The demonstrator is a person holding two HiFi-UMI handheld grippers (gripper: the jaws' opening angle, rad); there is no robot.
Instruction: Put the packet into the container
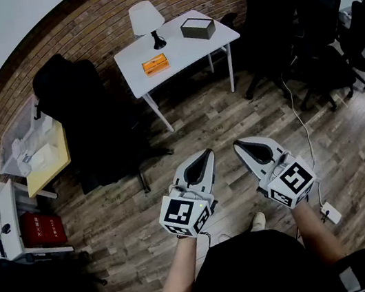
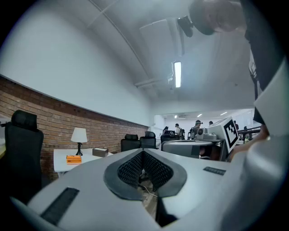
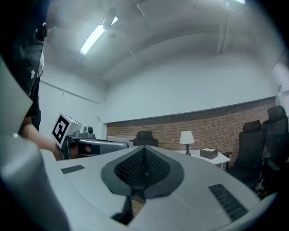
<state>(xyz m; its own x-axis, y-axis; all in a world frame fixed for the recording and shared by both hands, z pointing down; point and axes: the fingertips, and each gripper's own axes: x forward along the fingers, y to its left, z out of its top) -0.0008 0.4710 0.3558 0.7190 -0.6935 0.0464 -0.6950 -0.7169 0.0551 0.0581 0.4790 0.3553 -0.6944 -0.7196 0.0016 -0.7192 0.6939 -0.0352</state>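
Note:
An orange packet (image 1: 155, 63) lies on a white table (image 1: 180, 55) well ahead of me, beside a dark box-shaped container (image 1: 197, 28) at the table's right end. Both show small in the left gripper view, the packet (image 2: 73, 159) left of the container (image 2: 100, 152). The right gripper view shows only the container (image 3: 208, 153). My left gripper (image 1: 206, 151) and right gripper (image 1: 238, 144) are held level side by side over the wooden floor, far short of the table. Each is shut with nothing between its jaws.
A white lamp (image 1: 146, 21) stands on the table. A black office chair (image 1: 86, 117) is to its left and more chairs (image 1: 301, 23) crowd the right. A yellow table (image 1: 45, 159) with a plastic bin sits far left. A cable and power strip (image 1: 330, 212) lie on the floor.

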